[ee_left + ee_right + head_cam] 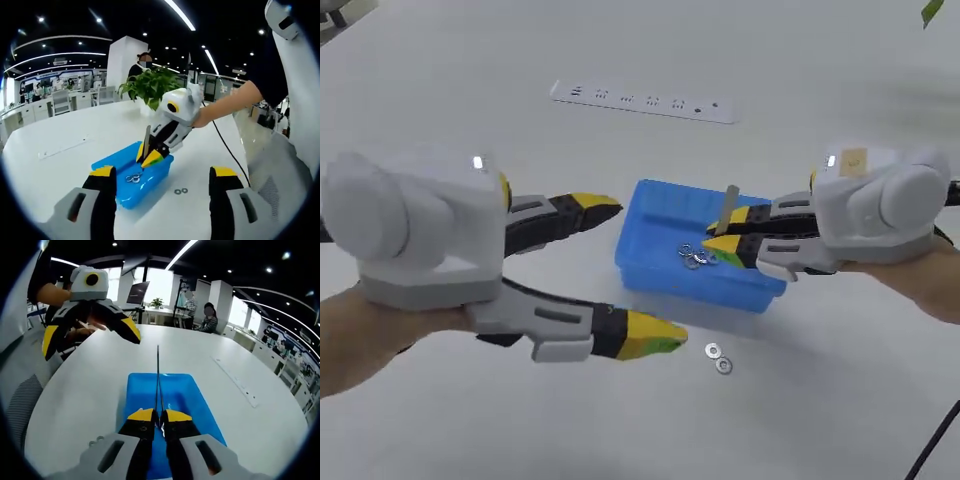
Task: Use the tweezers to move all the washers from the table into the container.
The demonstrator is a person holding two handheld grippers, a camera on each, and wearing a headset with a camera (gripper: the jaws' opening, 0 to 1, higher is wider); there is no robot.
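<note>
**Two washers still to pick up, just beside the box**

The left gripper [632,272] is over the left part of the tabletop [470,430]; its jaws are wide open and hold nothing. Next, near the middle, is the blue container [650,205]; its long side runs left to right, and the dropped washers [695,255] lie in a little heap inside it. The two loose washers [717,357] lie on the tabletop just beside the container's near long side, close together. On the right, the right gripper [720,240] is over the container; its jaws are squeezed tight on the tweezers [728,205].

So the loose washers lie toward the near edge of the tabletop from the tweezers, and lower. I think the tweezers have to come back over the container's near wall and dip down. The open left jaw looks closer to the washers, but the right gripper has the tool.

The left gripper view shows the loose washers out on the tabletop, past the container's corner; it also shows the tweezers sticking up past the right gripper's tips. The right gripper view shows the tweezers as a thin line along the container's long way; the two arms meet at the far tip, and I cannot tell if anything is held there.
</note>
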